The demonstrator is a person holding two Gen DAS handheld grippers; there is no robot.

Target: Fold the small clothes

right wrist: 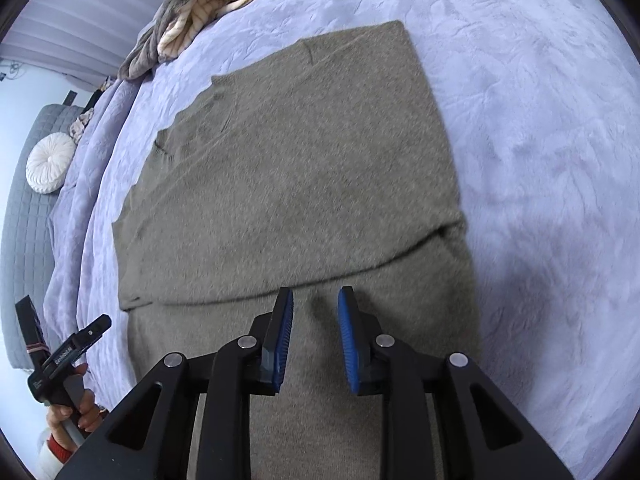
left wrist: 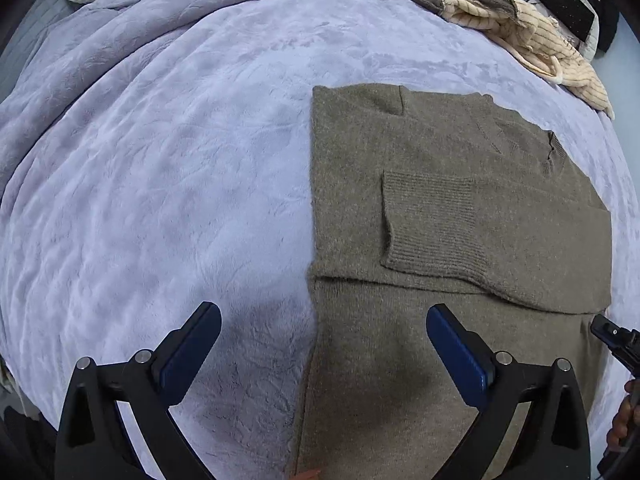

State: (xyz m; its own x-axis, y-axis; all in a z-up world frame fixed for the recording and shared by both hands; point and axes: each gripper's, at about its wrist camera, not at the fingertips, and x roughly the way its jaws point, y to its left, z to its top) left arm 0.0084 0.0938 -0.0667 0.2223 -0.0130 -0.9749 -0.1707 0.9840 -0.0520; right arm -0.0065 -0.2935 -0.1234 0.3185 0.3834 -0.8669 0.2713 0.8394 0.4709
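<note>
We find the olive sweater (left wrist: pixel 460 208) lying flat on the lavender blanket (left wrist: pixel 160 160) covering the bed, its sleeve folded across the body. The left gripper (left wrist: pixel 324 344) stands spread wide above the sweater's edge, holding nothing. The right gripper (right wrist: pixel 315 316) hangs over the sweater's lower part, narrowly parted, nothing between its pads.

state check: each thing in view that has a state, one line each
sweater: flat on the blanket, sleeves folded in, lower part not yet folded up
left tool: open wide, empty, over the sweater's edge
right tool: narrow gap, nothing between the pads
striped garment: crumpled, unfolded, at the bed's edge
blanket: spread over the bed
</note>
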